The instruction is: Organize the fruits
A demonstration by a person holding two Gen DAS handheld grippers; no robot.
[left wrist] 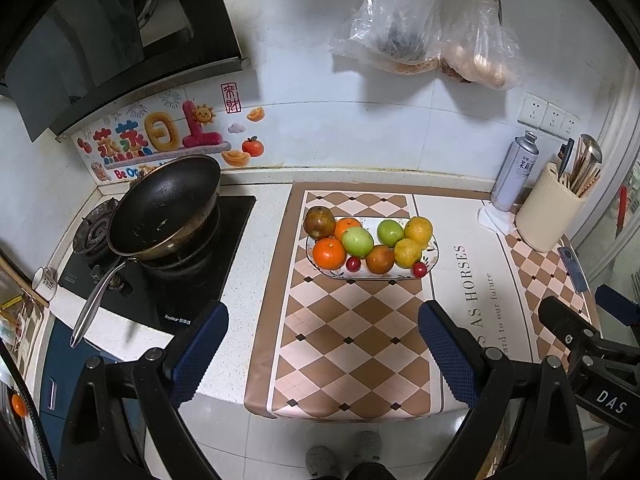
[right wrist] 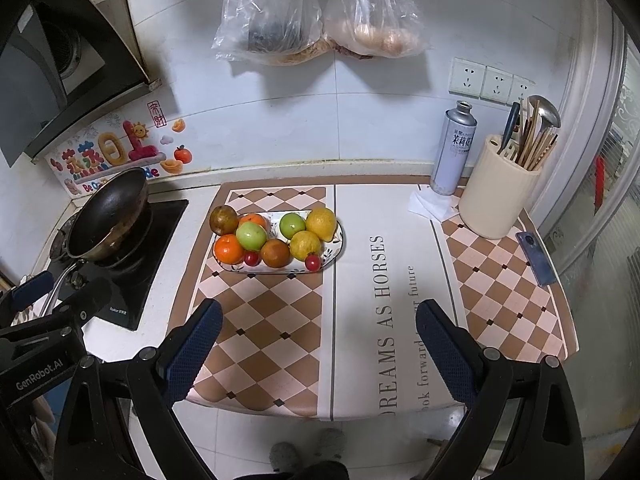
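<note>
Left wrist view
Left gripper (left wrist: 324, 350): spread wide, empty, above the mat (left wrist: 340, 344).
Fruit plate (left wrist: 431, 258): ahead of the fingers, well apart.
Wok (left wrist: 164, 208): ahead, leftward.

Right wrist view
Right gripper (right wrist: 320, 346): spread, empty.
Fruit plate (right wrist: 338, 240): ahead, slightly left.
Utensil holder (right wrist: 494, 204): ahead, right.

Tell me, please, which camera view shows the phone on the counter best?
The right wrist view: the phone lies whole and unobstructed near the counter's right edge. In the left wrist view it is smaller, squeezed toward the distorted frame edge.
</note>
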